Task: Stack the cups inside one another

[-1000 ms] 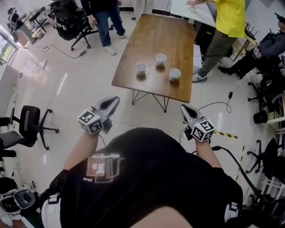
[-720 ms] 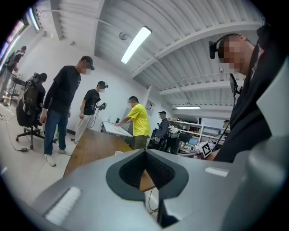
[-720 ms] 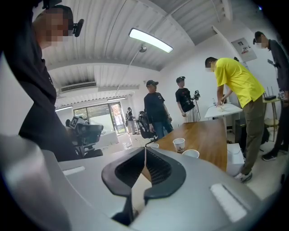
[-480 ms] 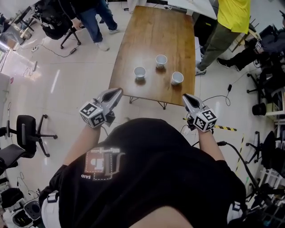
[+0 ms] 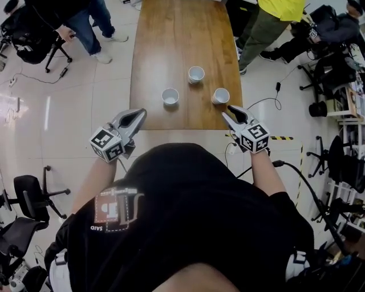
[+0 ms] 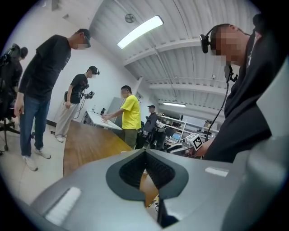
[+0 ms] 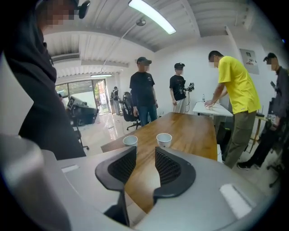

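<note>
Three white cups stand on the long wooden table [image 5: 171, 34]: a left cup [image 5: 170, 96], a far cup [image 5: 195, 74] and a right cup [image 5: 220, 96]. My right gripper [image 5: 227, 113] hovers over the table's near edge, just short of the right cup; its jaws are opening and nothing is between them. In the right gripper view, the right gripper [image 7: 145, 151] shows two cups [image 7: 130, 140] [image 7: 164, 139] beyond the pads. My left gripper [image 5: 138, 114] is at the near left corner, shut and empty. In the left gripper view, the left gripper [image 6: 145, 152] has its tips touching, with the table [image 6: 86, 144] beyond.
A person in a yellow shirt [image 5: 274, 17] stands at the table's far right and another in jeans [image 5: 85, 23] at its far left. Office chairs [image 5: 34, 194] stand on the floor at the left. Striped tape [image 5: 285, 137] and cables lie at the right.
The table has come nearer, and both grippers have moved forward to its near edge. The right gripper's jaws have gone from shut to parted.
</note>
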`<state>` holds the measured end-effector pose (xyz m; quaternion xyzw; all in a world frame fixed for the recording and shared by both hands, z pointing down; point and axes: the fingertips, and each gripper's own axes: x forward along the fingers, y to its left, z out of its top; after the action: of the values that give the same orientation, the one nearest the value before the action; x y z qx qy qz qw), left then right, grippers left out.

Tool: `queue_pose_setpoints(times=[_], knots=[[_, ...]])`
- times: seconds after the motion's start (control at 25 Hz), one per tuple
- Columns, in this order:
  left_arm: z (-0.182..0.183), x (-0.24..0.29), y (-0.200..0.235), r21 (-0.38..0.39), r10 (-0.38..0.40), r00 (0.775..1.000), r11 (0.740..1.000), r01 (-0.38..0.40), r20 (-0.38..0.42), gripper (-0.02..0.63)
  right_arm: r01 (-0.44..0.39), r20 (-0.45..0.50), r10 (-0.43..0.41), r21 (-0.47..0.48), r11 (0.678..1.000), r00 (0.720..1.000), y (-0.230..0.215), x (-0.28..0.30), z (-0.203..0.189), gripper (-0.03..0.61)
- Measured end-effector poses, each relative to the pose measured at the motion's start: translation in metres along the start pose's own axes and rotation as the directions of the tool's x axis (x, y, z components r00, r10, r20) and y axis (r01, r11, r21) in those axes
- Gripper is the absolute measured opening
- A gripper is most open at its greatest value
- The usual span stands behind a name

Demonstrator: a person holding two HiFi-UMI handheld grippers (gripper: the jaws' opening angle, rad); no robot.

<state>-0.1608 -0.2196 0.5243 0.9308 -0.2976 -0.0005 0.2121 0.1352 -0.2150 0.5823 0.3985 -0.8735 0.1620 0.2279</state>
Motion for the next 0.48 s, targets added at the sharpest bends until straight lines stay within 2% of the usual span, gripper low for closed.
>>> queue_pose_setpoints(times=[0.12, 0.24, 0.36, 0.48], knots=[[-0.001, 0.013, -0.002, -0.014, 0.039, 0.999, 0.999, -0.039, -0.001, -0.006, -0.024, -0.091, 0.011, -0.147, 0.989, 0.996, -0.023, 0.015, -0.013, 0.158], [0.0, 0.027, -0.008, -0.026, 0.093, 0.996, 0.995, -0.093, 0.005, -0.006, -0.084, -0.185, 0.028, -0.299, 0.951, 0.982, -0.044, 0.031, -0.027, 0.17], [0.002, 0.042, -0.01, -0.036, 0.137, 0.99, 0.99, -0.137, 0.012, -0.006, -0.184, -0.289, 0.053, -0.447, 0.875, 0.956, -0.059, 0.049, -0.046, 0.17], [-0.001, 0.045, -0.009, -0.048, 0.184, 0.983, 0.982, -0.183, 0.01, -0.006, -0.306, -0.403, 0.079, -0.538, 0.786, 0.912, -0.061, 0.068, -0.072, 0.17]])
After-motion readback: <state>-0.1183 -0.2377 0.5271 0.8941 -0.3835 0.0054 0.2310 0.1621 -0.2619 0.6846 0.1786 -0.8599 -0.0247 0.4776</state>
